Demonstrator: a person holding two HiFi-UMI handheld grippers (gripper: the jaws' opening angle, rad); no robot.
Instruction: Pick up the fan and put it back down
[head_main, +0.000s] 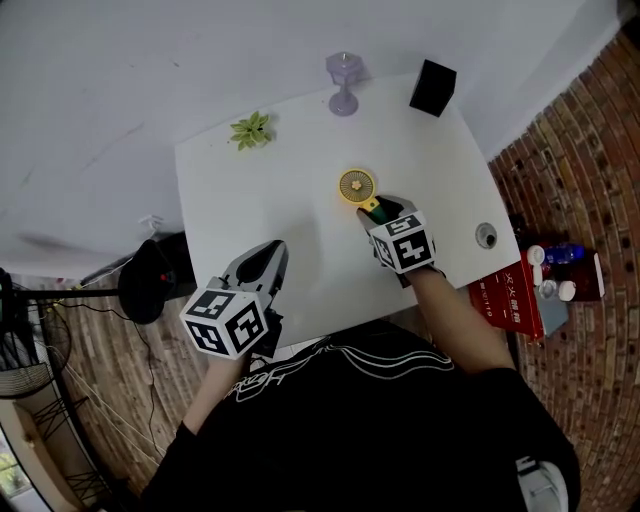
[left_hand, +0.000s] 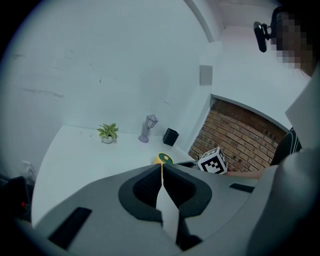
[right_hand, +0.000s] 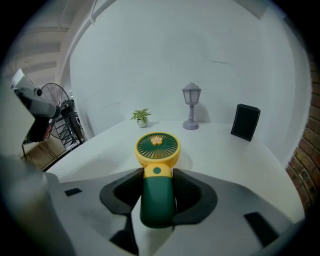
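The fan (right_hand: 157, 165) is a small hand-held one with a round yellow head, a green grille and a dark green handle. My right gripper (right_hand: 157, 187) is shut on the handle, both pads pressing its sides, the head sticking out past the jaws. In the head view the fan (head_main: 356, 187) hangs over the middle of the white table (head_main: 290, 180), with the right gripper (head_main: 383, 213) just behind it. My left gripper (head_main: 268, 262) hovers at the table's near left edge, its jaws closed together with nothing between them (left_hand: 161, 172).
At the table's far edge stand a small potted plant (head_main: 251, 130), a lilac lantern-shaped lamp (head_main: 343, 82) and a black box (head_main: 432, 87). A round hole (head_main: 486, 235) sits near the right edge. Red box and bottles (head_main: 545, 285) lie on the floor to the right.
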